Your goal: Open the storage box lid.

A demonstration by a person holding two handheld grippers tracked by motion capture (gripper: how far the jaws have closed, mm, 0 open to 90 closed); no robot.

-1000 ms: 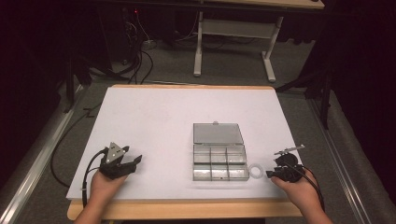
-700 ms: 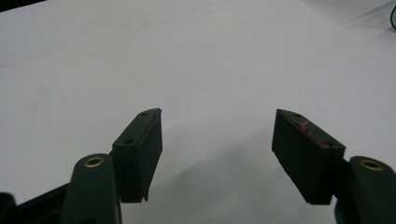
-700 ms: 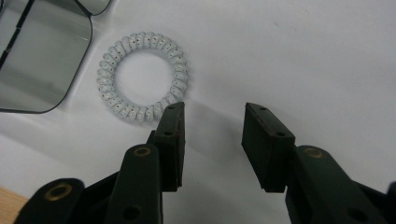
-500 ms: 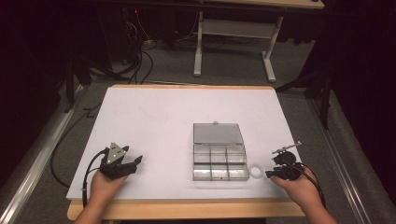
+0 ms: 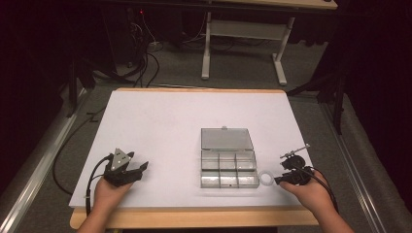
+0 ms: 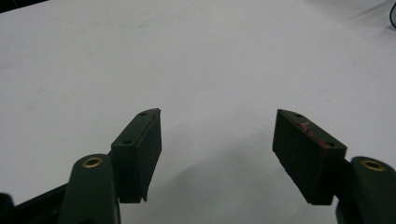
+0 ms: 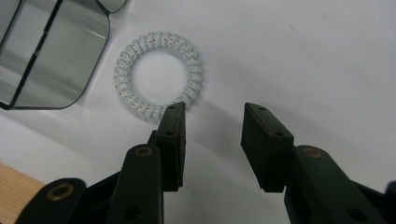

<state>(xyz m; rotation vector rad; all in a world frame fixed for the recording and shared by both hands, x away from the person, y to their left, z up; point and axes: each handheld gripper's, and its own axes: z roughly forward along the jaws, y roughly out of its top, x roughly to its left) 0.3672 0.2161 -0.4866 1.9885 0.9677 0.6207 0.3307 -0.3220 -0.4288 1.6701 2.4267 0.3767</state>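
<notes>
Jaws of my right gripper (image 7: 212, 109) stand partly apart and empty; the coiled hair tie (image 7: 159, 75) lies on the white surface (image 5: 160, 126) just beyond their left tip. My left gripper (image 6: 217, 123) gapes wide, holding nothing.

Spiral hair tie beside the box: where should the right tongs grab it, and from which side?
Pinch the near arc of the spiral hair tie, with one jaw inside the hole and one outside. It lies flat, so come from above on the side away from the compartment box; the right tongs are open there.
</notes>
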